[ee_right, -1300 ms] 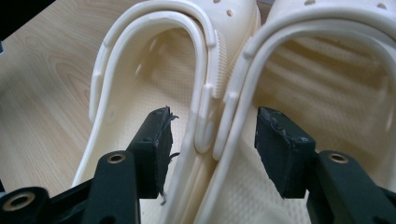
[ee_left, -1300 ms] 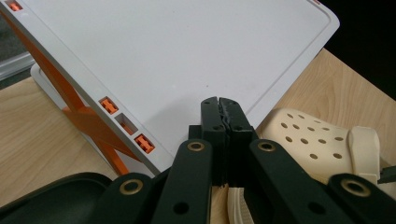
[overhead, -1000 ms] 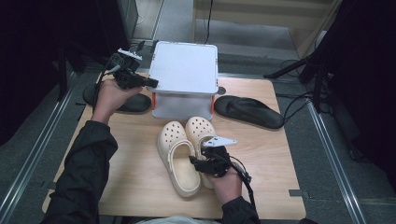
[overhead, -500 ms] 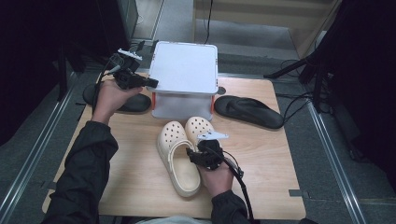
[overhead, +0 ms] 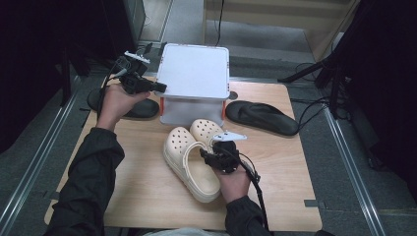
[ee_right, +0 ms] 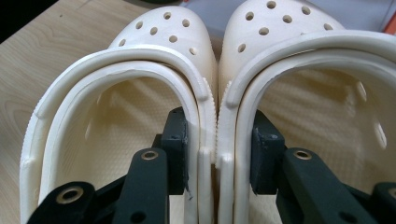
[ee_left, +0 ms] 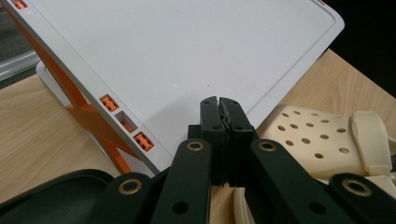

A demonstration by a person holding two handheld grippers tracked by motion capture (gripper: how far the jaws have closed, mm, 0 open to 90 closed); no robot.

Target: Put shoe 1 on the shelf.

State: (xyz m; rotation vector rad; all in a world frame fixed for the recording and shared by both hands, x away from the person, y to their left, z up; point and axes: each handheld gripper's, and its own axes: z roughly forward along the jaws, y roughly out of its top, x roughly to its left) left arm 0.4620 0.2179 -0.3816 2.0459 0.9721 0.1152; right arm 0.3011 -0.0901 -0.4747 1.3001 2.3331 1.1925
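Cream foam clogs [overhead: 192, 155], two of them with round holes over the toes, lie side by side near the middle of the wooden table [overhead: 290, 196], their inner walls pinched together by the right gripper [overhead: 216, 158], whose jaws have just been closing. Two black sandals [overhead: 263, 117] flank one white box [overhead: 196, 73] with orange latches at the far edge, where the left gripper [overhead: 156, 87] hovers, jaws pressed together and empty.

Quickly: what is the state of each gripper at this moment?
Left gripper: shut, holding nothing, above the white box lid.
Right gripper: jaws have just been closing around the adjoining walls of the two cream clogs, pads touching them.
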